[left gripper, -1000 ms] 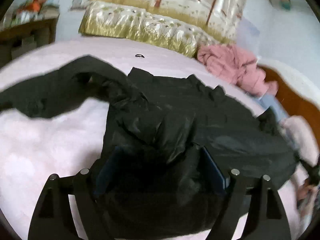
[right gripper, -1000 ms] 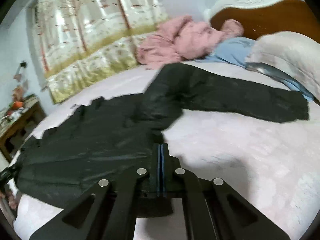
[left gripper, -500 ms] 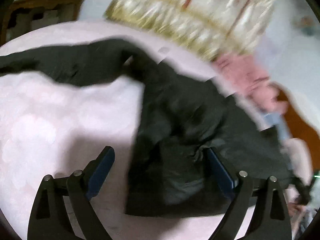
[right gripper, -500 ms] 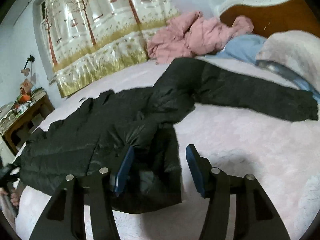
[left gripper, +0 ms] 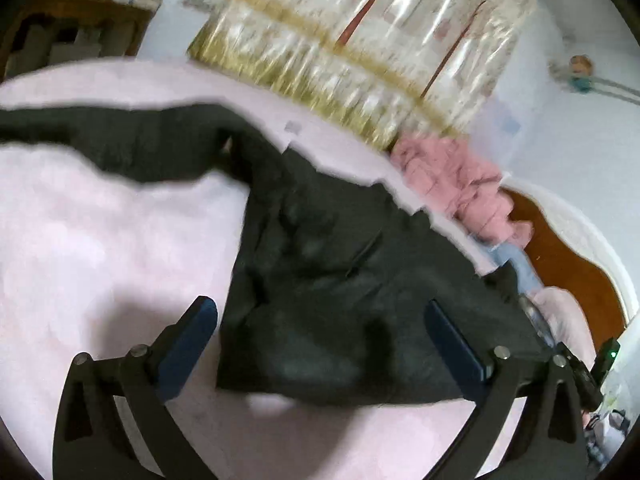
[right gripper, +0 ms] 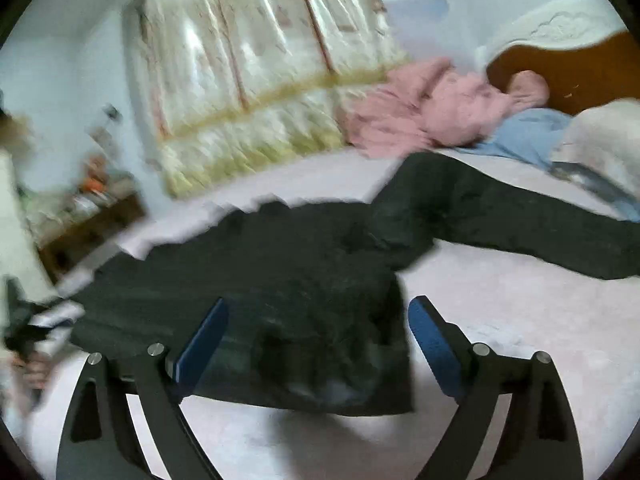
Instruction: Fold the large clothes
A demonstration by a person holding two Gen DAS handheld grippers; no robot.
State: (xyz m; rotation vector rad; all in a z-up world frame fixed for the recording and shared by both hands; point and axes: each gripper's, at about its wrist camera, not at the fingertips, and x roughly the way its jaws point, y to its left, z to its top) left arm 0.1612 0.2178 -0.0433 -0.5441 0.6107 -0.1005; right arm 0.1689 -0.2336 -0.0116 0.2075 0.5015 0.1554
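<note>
I've got the black jacket (left gripper: 340, 280) spread flat on the pink bedspread (left gripper: 100, 240), hem nearest me and both sleeves still flung outward. My left gripper (left gripper: 320, 320) and right gripper (right gripper: 320, 320) are both opening over that hem, pads clear of the cloth. I judge the hem laid down; next I should reach beyond it for a sleeve.

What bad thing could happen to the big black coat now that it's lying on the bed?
1. Both the left gripper and the right gripper are opening, with the black coat lying loose between the fingers; its bunched hem might catch on a pad as they pull away and spoil the fold.
2. The coat's sleeves are spread wide across the pink bedspread, so the next fold may come out crooked.
3. The pink jacket lies close and could get tangled in.
</note>
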